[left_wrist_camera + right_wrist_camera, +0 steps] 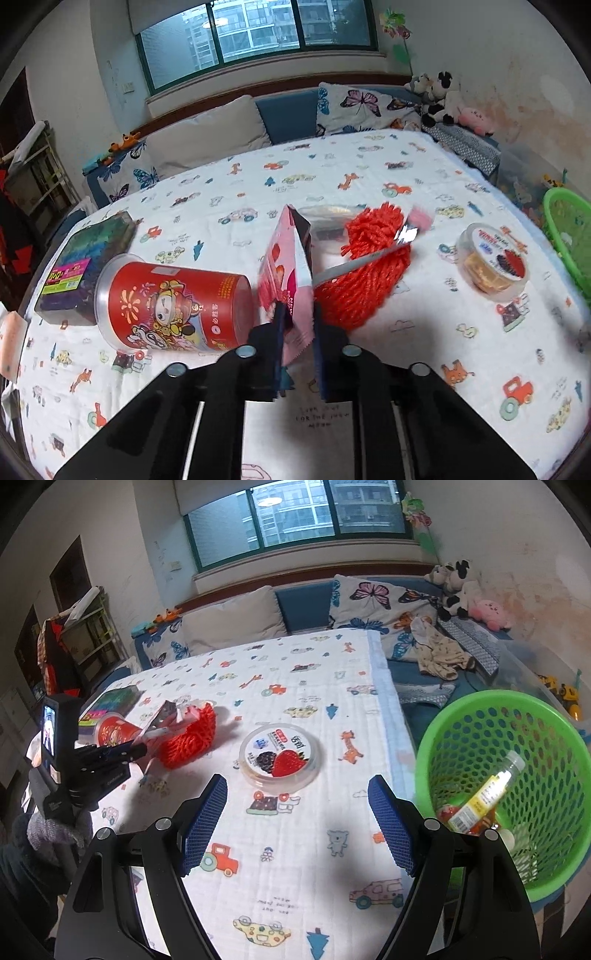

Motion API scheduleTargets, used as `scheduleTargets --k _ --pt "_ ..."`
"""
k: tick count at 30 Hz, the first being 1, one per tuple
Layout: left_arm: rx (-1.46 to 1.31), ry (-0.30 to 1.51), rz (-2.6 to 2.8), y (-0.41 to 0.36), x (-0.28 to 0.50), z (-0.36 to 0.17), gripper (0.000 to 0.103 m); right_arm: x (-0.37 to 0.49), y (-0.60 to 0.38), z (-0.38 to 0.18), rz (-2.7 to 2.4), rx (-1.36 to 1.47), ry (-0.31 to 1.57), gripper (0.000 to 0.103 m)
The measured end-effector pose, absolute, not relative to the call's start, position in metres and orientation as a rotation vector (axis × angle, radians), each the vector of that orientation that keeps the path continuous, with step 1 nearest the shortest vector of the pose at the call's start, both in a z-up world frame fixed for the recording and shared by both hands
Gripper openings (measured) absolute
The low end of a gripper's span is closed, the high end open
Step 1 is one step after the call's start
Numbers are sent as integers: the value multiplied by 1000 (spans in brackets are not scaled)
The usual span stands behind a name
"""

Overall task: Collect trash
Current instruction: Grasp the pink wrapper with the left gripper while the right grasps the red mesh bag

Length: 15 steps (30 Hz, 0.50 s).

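The table (380, 686) wears a white cloth printed with cars and animals, and the green perforated basket (476, 705) stands just beside its right edge, I think so that trash can be dropped in without a long carry; a plastic bottle (484, 797) with a yellow label already lies tilted inside it. The red tub (173, 306) lies on its side at the left, touching a dark box (92, 258) of coloured things; it shows a cartoon figure and Chinese characters that I cannot read surely. The red yarn mop head (369, 258) rests in the middle with a grey handle across it. The round yoghurt cup (279, 755) stands upright near the right gripper (297, 823), its lid printed with a strawberry and dark berries. The right gripper hovers above the cloth with its blue pads wide apart and nothing between them. The left gripper (297, 332) is closed upon the pink wrapper (286, 273) at its lower corner (the word "NEW" is readable on it), holding it upright and lifted off the cloth, probably to carry it to the basket.
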State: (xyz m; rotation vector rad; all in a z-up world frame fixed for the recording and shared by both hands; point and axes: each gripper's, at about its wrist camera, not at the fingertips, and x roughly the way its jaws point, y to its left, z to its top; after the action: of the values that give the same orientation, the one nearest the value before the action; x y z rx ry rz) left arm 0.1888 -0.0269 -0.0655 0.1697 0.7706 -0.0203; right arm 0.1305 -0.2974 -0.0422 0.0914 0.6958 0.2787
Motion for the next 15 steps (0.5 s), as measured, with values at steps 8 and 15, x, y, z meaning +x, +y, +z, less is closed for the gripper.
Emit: scheduleTargets --k 8,15 --pt "54 752 -95 -14 172 -32 7 143 -272 -45 337 65 708 79" --pt "-15 705 -128 4 154 -2 7 164 -240 -49 407 59 732 79"
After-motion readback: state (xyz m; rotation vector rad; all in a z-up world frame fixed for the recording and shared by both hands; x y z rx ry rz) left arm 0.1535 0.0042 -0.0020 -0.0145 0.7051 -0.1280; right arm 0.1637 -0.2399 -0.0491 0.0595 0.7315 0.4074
